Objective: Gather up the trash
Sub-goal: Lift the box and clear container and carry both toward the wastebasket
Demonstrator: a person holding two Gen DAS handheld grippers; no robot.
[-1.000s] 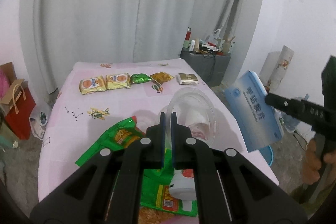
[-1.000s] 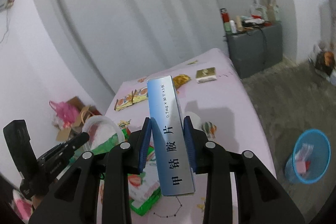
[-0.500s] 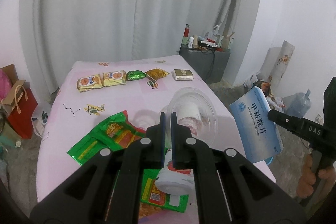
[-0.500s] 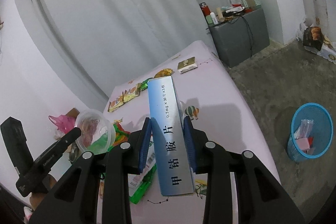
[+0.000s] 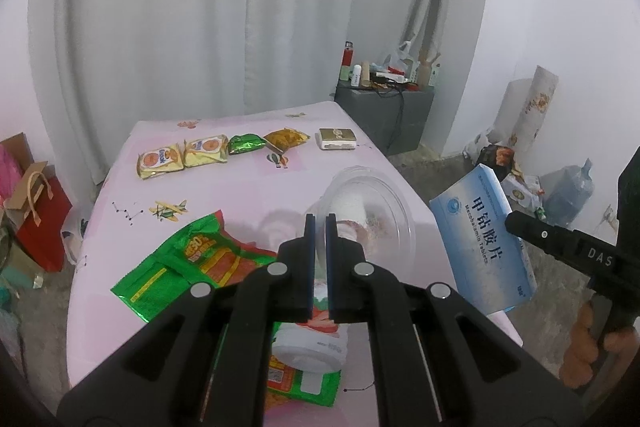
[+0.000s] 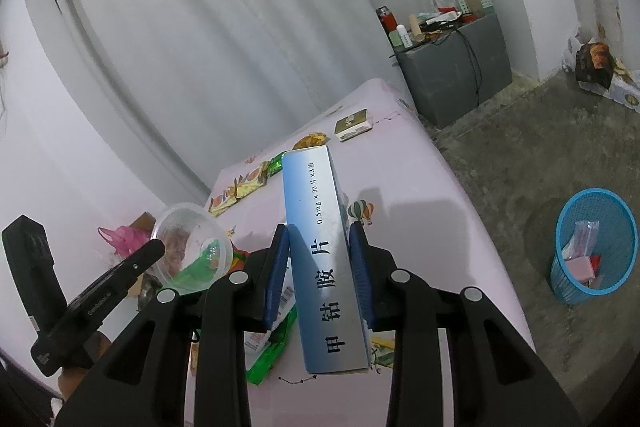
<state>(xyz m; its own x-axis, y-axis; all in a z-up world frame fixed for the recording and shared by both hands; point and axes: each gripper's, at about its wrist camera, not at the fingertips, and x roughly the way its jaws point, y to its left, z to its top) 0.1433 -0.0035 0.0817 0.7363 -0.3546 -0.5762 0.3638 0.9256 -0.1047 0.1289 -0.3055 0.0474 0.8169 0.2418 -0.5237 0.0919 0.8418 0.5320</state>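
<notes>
Pink table [image 5: 256,187] strewn with snack packets [image 5: 182,157]; left gripper [image 5: 320,227] pinches a clear bowl [image 5: 372,211], right gripper [image 6: 320,259] clamps a blue medicine box [image 6: 320,247]; blue bin [image 6: 592,247] on the concrete floor [image 6: 540,147].

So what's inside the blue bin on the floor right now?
The blue mesh bin holds a clear plastic wrapper, a pink piece and a red scrap. Its wall and these pieces cover whatever lies lower down, so the bottom cannot be made out.
</notes>
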